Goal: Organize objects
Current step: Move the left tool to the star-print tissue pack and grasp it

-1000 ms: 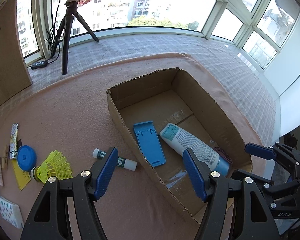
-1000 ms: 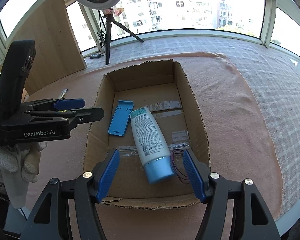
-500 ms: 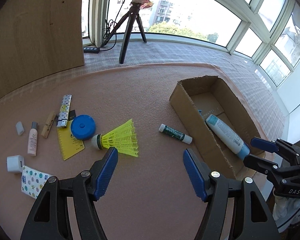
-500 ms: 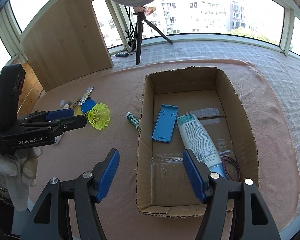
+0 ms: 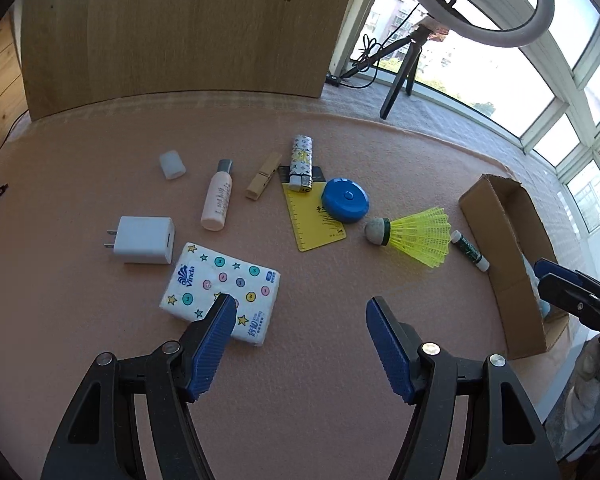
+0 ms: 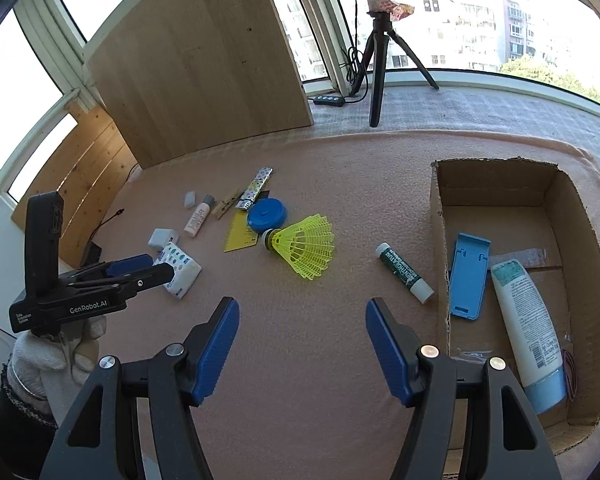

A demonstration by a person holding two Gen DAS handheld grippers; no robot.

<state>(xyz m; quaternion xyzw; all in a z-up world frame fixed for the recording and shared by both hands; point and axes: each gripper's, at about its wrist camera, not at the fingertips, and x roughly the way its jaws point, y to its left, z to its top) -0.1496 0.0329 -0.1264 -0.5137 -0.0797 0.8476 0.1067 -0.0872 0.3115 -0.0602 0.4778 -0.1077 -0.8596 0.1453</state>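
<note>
Hovering over the pink mat with both grippers angled steeply down, jaws parted and holding nothing.

We see our left gripper [image 5: 300,308] with its blue pads well apart above bare mat, its left pad overlapping the near corner of the tissue pack [image 5: 220,286] in view. Beyond lie the white charger [image 5: 144,240], a small pink bottle [image 5: 219,200], a clothespin [image 5: 263,181], a patterned lighter [image 5: 301,162], the yellow ruler [image 5: 314,224], a blue round tape measure [image 5: 345,200] and the yellow shuttlecock [image 5: 414,236]. Our right gripper [image 6: 302,310] is also open and empty, with the green glue stick [image 6: 404,273] ahead to its right, just beside the cardboard box [image 6: 580,240]. Inside the box lie a blue phone stand [image 6: 469,276] and a lotion tube [image 6: 530,330]. A gloved hand [image 6: 52,354] carries the left gripper, seen at the right view's left edge.
</note>
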